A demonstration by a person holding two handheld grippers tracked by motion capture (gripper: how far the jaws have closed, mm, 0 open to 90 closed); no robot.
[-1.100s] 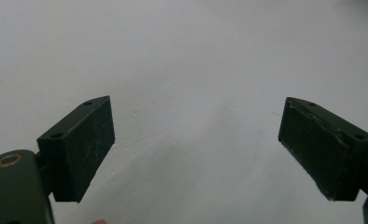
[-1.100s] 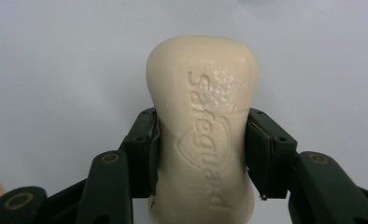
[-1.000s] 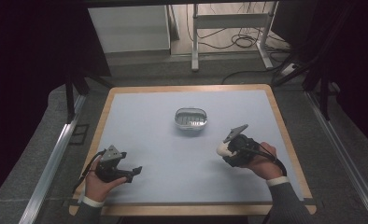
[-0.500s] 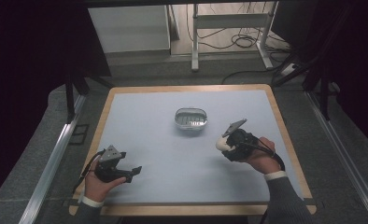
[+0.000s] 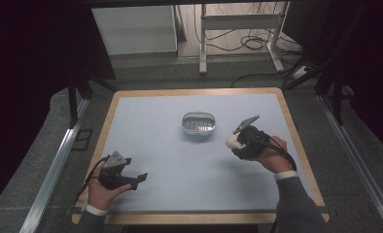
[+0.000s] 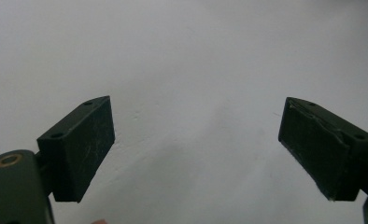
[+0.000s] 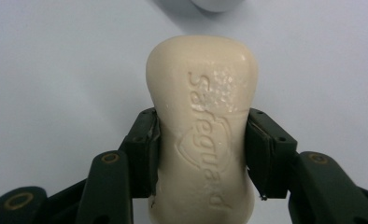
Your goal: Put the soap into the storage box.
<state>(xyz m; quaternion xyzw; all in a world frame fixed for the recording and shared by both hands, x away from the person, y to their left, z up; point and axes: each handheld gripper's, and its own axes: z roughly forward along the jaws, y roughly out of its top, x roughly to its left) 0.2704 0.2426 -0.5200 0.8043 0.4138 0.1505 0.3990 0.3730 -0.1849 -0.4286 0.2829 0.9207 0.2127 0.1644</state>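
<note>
Pick-up is done: the right gripper [image 5: 234, 141] has its jaws pressed on both long sides of the soap [image 7: 203, 126], a cream bar with raised lettering, held at about mid-length. In the high view the soap [image 5: 232, 141] sits right of centre, carried clear of the table [image 5: 146, 121], just right of and below the dish [image 5: 198, 123].

Left to do, as I judge it: carry the soap to the dish, an oval metal one with a slatted insert at frame centre, lower it in, release. The dish is empty as far as the high view shows. In the right gripper view a pale rounded rim [image 7: 215, 4] shows at the top edge, straight ahead of the bar; probably the dish.

The left gripper [image 5: 137, 177] rests at lower left in the high view, jaws wide with nothing between them; its own view shows bare table [image 6: 182, 60] between the pads [image 6: 81, 147].

Room to move:
- Path from soap to dish is bare tabletop, no obstacles.
- Left gripper is well apart from the dish and the right hand [image 5: 272, 155]; no risk of collision.
- Right hand is nearer the table's right wooden edge than its centre, yet the needed motion goes inward, up-left in frame.
- Dish rim is the one edge to clear; the bar needs to come in above it.
</note>
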